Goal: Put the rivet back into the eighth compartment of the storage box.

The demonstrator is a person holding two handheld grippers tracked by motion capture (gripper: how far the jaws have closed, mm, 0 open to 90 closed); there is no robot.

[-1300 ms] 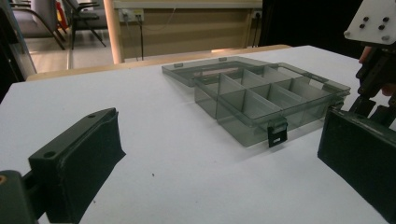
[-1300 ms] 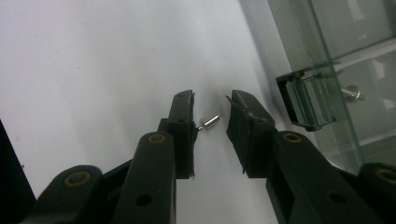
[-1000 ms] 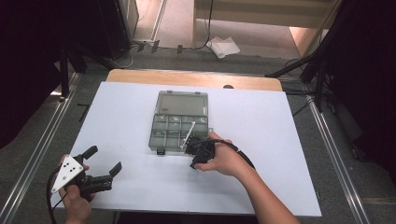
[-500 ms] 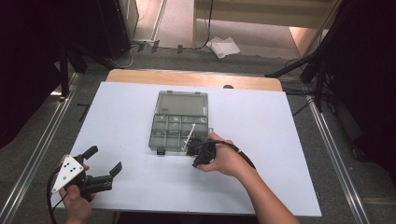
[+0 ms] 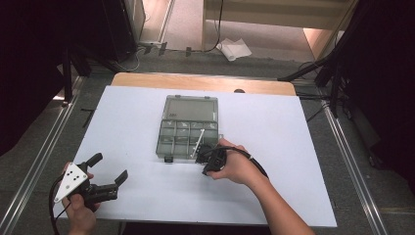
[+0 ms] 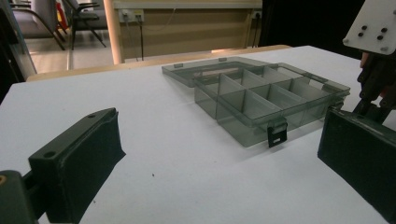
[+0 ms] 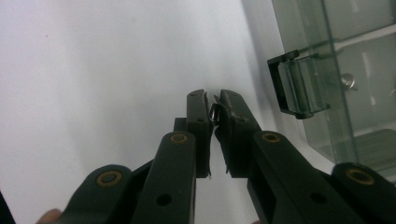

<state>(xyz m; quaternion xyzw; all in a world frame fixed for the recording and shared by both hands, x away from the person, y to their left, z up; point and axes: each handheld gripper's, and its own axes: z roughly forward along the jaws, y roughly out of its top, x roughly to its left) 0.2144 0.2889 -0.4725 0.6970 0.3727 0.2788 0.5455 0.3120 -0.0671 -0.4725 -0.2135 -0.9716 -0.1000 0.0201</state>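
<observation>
My right gripper (image 7: 214,108) has just been closing and now pinches a small metal part (image 7: 214,112), at five o'clock of the compartment box (image 5: 188,134); my left gripper (image 5: 109,167) gapes wide, empty.

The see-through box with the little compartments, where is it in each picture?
High view: the box lies mid-table with its lid open flat, right beside the right tongs.
Left gripper view: upper right of centre, past the wide-open left tongs.
Right gripper view: along the right edge, beside the closed tongs.
Shared landmark: the box's black front latch.
</observation>
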